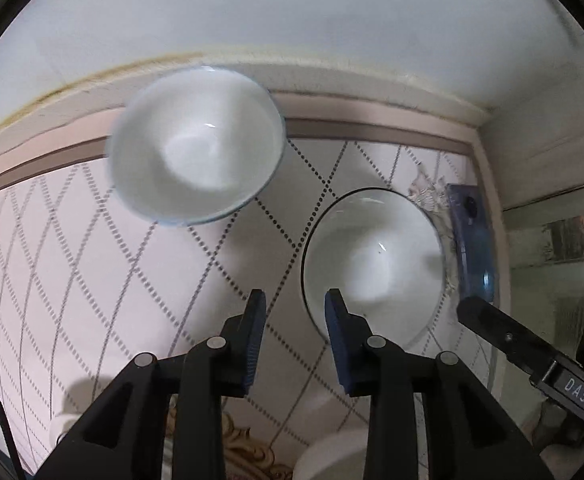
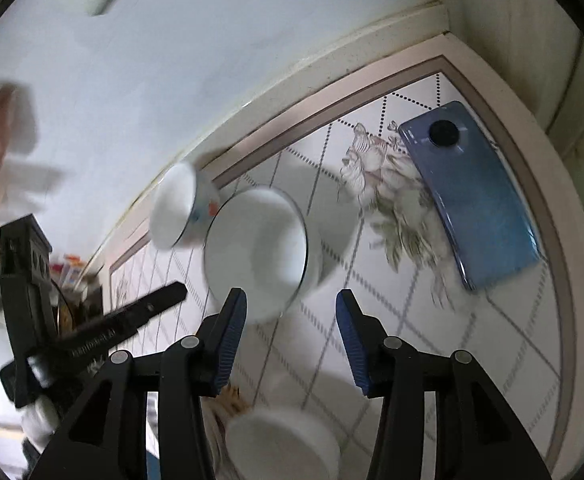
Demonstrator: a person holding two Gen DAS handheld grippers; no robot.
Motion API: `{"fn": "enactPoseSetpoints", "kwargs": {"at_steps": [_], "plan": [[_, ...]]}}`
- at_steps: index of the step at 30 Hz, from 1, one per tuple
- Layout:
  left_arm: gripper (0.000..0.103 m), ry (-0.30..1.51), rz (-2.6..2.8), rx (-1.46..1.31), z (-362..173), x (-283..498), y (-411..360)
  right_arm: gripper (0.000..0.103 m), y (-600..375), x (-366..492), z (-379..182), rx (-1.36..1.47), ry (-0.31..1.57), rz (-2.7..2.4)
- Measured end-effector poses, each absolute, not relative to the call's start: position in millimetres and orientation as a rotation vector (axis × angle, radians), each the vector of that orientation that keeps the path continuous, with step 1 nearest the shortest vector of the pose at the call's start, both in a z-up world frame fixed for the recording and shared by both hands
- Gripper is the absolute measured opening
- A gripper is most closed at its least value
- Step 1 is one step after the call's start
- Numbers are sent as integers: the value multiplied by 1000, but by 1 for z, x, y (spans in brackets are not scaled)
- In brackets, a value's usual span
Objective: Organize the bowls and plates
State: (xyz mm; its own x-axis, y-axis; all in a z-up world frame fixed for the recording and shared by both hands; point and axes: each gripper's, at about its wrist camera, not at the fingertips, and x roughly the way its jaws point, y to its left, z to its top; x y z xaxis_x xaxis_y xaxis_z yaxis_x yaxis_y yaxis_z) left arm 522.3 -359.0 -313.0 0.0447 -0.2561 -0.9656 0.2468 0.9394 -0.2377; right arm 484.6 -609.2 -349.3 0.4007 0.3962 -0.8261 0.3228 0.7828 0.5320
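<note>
Both tongs apart over two white bowls, nothing gripped.

Lowest in the left wrist view: left gripper with blue pads spread and empty, right-hand pad just over the near rim of the nearer bowl, probably lined up for a rim pinch. Bottom edge: another white dish, only partly in view, perhaps an already gathered piece. Lower centre of the right wrist view: right gripper, fingers wide, holding nothing, same bowl just ahead at centre frame. Up and left: farther bowl, blurred, close by the first; touching or not, hard to say. Upper right, well apart: blue phone lying flat on the patterned tabletop, likely set aside.
</note>
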Motion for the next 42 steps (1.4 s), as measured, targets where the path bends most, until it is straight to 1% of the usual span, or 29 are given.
{"fn": "enactPoseSetpoints", "kwargs": {"at_steps": [2,6,8,9,10,11,12,13,14,22,31,42], "plan": [[28,1504,-390,10,-325,529,-365,50,-608,498,-363,730,1213,44],[28,1502,-411,55,-333,531,-375,49,-606,508,-383,747,1247,37],[27,1497,-418,72,-335,533,-378,40,-605,511,-387,735,1246,35],[25,1496,-422,73,-336,533,-379,39,-605,513,-388,734,1247,34],[19,1496,-425,76,-338,534,-380,35,-605,515,-390,733,1249,36],[17,1494,-427,83,-339,535,-381,28,-604,516,-391,729,1251,37],[16,1488,-431,85,-340,535,-381,26,-603,517,-393,722,1252,36],[11,1482,-433,90,-341,536,-382,22,-602,518,-394,712,1253,39],[8,1476,-436,101,-341,535,-383,16,-600,519,-396,696,1257,42],[8,1462,-430,112,-339,531,-382,16,-589,520,-393,645,1252,33],[8,1391,-459,114,-300,508,-371,16,-587,498,-368,616,1232,58],[8,1335,-510,96,-252,447,-349,16,-574,440,-318,569,1207,101]]}}
